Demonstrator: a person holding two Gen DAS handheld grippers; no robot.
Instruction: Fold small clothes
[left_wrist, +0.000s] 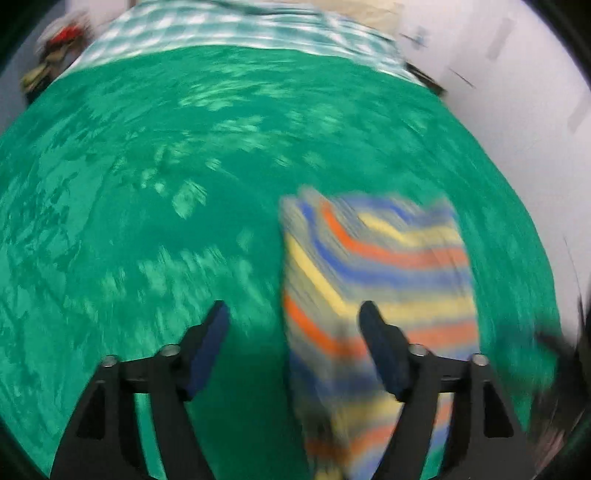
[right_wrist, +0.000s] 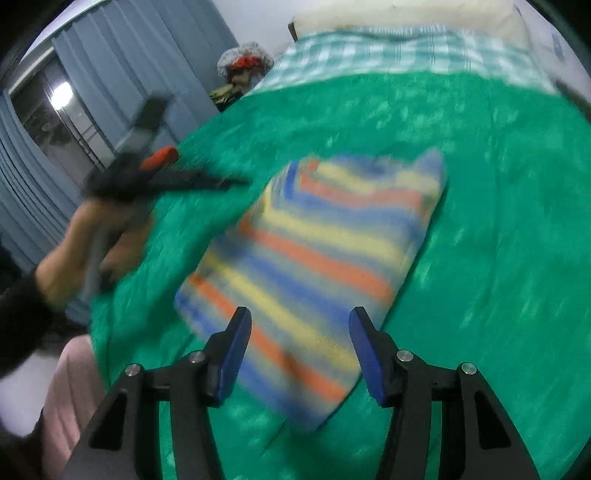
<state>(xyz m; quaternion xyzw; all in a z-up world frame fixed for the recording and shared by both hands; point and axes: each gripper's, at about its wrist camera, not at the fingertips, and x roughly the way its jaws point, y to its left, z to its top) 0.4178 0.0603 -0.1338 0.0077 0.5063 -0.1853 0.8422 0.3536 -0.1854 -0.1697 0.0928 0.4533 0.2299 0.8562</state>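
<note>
Currently, one striped garment (right_wrist: 314, 266) lies folded into a compact rectangle on the green bedspread (right_wrist: 498, 221); your left gripper (left_wrist: 295, 314) and right gripper (right_wrist: 300, 319) both stand open, holding nothing. Folding looks finished; perhaps only tidying remains.

The folded garment (right_wrist: 314, 251) is striped in blue, orange and yellow. The bed (right_wrist: 498, 221) is covered in mottled green, with a green-and-white checked sheet (right_wrist: 388, 51) beyond.
</note>
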